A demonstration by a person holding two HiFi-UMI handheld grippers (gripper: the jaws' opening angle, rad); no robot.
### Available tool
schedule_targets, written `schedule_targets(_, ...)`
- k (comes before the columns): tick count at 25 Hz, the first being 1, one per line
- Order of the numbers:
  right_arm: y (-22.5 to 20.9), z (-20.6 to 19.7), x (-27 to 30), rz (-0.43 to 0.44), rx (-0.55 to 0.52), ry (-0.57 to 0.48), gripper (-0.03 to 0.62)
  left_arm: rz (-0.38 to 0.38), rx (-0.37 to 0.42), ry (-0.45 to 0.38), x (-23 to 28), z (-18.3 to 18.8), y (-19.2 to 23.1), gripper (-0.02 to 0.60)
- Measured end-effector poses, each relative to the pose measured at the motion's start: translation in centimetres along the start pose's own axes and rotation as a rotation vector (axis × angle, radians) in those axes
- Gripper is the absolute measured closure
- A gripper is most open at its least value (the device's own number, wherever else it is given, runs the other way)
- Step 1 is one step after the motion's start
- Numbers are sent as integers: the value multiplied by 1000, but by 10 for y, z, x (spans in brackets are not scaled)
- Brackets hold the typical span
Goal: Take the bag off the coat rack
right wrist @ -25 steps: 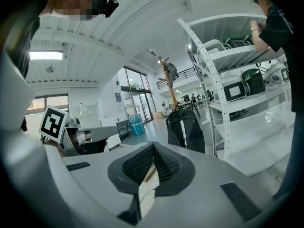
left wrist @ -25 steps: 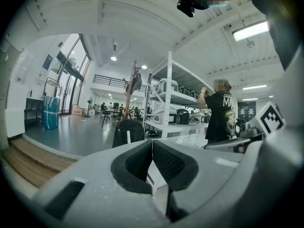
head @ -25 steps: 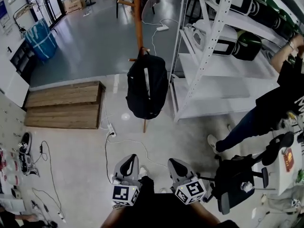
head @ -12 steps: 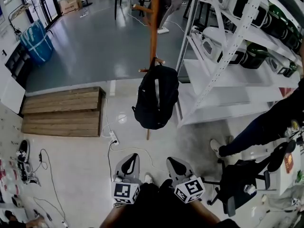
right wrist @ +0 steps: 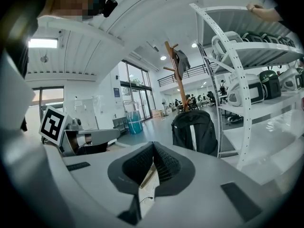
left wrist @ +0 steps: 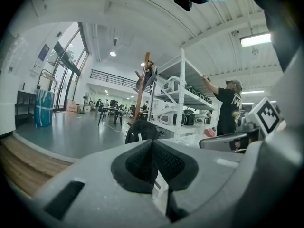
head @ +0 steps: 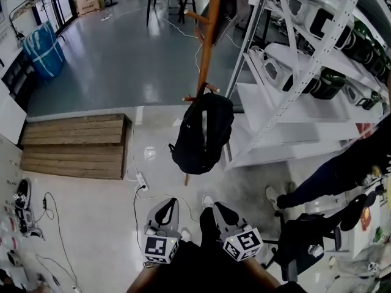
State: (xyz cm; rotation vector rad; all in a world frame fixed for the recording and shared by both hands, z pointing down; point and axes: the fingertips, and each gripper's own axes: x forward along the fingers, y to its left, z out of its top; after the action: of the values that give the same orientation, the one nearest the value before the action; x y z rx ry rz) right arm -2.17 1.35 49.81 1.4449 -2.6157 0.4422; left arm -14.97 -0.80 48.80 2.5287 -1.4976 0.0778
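Bag (head: 202,133) still on coat rack (head: 207,47), nearer

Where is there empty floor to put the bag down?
The shiny grey floor beyond the low wooden platform, left of the black backpack, is bare. Crowded: white metal shelves and black office chair right, cables left.

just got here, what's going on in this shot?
A person holds the left gripper and right gripper low by the body, both shut and empty. The black backpack hangs on a lower peg of the wooden coat rack beside the white shelving, untouched and well ahead of the grippers. Taking it off has not begun.
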Motion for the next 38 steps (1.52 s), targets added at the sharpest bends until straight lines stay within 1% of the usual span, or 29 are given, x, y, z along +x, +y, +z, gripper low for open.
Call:
schedule_targets(7, -26, 9, 40, 34, 3, -13, 582, 21, 32, -6, 38, 6, 18, 563)
schedule_targets(10, -47, 19, 58, 44, 4, -17, 582, 23, 42, -9, 66, 10, 22, 563)
schedule_targets(15, -85, 41, 84, 62, -1, -24, 582, 13, 63, 28, 113, 20, 21, 563)
schedule_targets(18, -112, 51, 103, 68, -2, -20, 582, 24, 60, 43, 142, 30, 25, 564)
schedule_targets(22, -140, 66, 125, 88, -9, -15, 582, 47, 79, 29, 175, 38, 33, 563)
schedule_targets(25, -164, 73, 143, 107, -20, 9, 582, 61, 108, 22, 199, 45, 38, 564)
schedule_targets(29, -193, 82, 166, 126, -43, 42, 582, 83, 93, 70, 226, 48, 43, 563)
schedule_targets(33, -218, 93, 184, 151, -79, 88, 580, 95, 143, 71, 252, 52, 51, 563)
schedule_targets(36, -234, 97, 197, 182, -120, 130, 580, 117, 148, 106, 268, 52, 58, 563)
schedule_targets(38, -243, 100, 207, 208, -150, 157, 580, 110, 148, 134, 279, 54, 62, 563)
